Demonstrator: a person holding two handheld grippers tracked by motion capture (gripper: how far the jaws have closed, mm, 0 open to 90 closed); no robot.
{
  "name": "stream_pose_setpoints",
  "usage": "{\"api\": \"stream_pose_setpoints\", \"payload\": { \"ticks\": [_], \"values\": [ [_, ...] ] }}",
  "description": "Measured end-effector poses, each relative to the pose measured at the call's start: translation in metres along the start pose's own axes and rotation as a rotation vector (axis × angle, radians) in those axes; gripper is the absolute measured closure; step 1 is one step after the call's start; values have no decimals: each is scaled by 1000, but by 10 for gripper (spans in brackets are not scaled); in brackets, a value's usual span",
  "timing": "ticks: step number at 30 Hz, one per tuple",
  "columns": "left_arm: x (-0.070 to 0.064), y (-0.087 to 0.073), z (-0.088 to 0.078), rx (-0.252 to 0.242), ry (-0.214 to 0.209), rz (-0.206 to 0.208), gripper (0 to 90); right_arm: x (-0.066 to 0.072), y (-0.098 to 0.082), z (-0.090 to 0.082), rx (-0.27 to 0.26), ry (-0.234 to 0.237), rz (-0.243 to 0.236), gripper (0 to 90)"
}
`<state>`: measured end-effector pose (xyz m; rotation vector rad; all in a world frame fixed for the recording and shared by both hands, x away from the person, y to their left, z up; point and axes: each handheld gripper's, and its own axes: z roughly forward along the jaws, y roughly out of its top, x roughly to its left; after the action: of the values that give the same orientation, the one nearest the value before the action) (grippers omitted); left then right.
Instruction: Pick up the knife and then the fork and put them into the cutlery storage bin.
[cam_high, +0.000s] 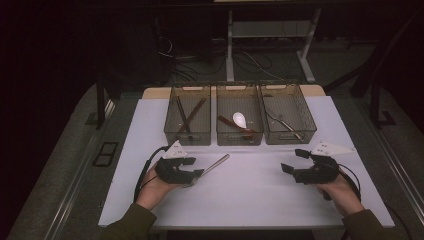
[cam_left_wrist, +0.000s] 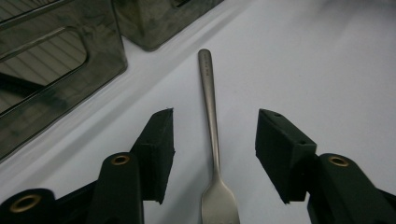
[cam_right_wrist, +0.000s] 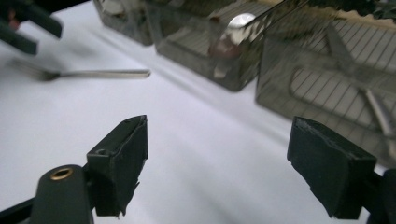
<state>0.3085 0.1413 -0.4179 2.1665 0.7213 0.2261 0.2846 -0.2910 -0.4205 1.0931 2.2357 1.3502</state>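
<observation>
Step in hand: pick-up of the fork (cam_left_wrist: 212, 135) from the worktop (cam_high: 250, 195). All positions below are given relative to the fork.

1. Fork position. The fork lies flat on the white worktop, apart from the three wire-mesh bins. Its handle end points toward the middle bin (cam_high: 239, 137); its tine end lies under your left hand-held gripper (cam_high: 192, 176).

2. Left hand-held gripper. In the left gripper view the two black jaws stand one on each side of the fork's neck, just above the tines. Bare worktop shows between each pad and the metal, so the pads do not press on the fork. Treat this hand-held gripper as part-open and straddling, not gripping.

3. Right hand-held gripper (cam_high: 296, 161). It sits well apart from the fork, on the far side of the worktop, with its jaws spread wide and nothing between them. It points toward the right-hand bin (cam_high: 287, 120), which holds what appear to be metal utensils; the dim picture does not settle their kind.

4. Next move, as judged from this position. Keep the left jaws centred on the neck, close them until both pads bear on the metal, then lift clear of the worktop. The handle is thin and lies flat, so the pads must reach low enough to catch it. Confirm the grip before you carry the fork toward a bin.
</observation>
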Motion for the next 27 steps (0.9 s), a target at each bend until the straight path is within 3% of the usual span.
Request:
{"api": "stream_pose_setpoints", "payload": {
  "ticks": [12, 16, 20, 21, 24, 27],
  "values": [
    [-3, 7, 32, 99, -1, 16, 639, 15, -24, -6, 33, 1, -21, 188],
    [-2, 4, 36, 125, 17, 21, 698, 16, -24, -6, 36, 4, -28, 188],
    [-1, 2, 38, 154, 7, 35, 742, 15, -24, -6, 38, 6, -30, 188],
    [-2, 0, 40, 146, 9, 23, 753, 15, -24, -6, 38, 5, -30, 188],
    [-3, 0, 39, 151, 11, 39, 824, 16, -24, -6, 36, 7, -33, 188],
    [-4, 0, 39, 151, 11, 59, 833, 16, -24, -6, 37, 13, -34, 188]
  ]
}}
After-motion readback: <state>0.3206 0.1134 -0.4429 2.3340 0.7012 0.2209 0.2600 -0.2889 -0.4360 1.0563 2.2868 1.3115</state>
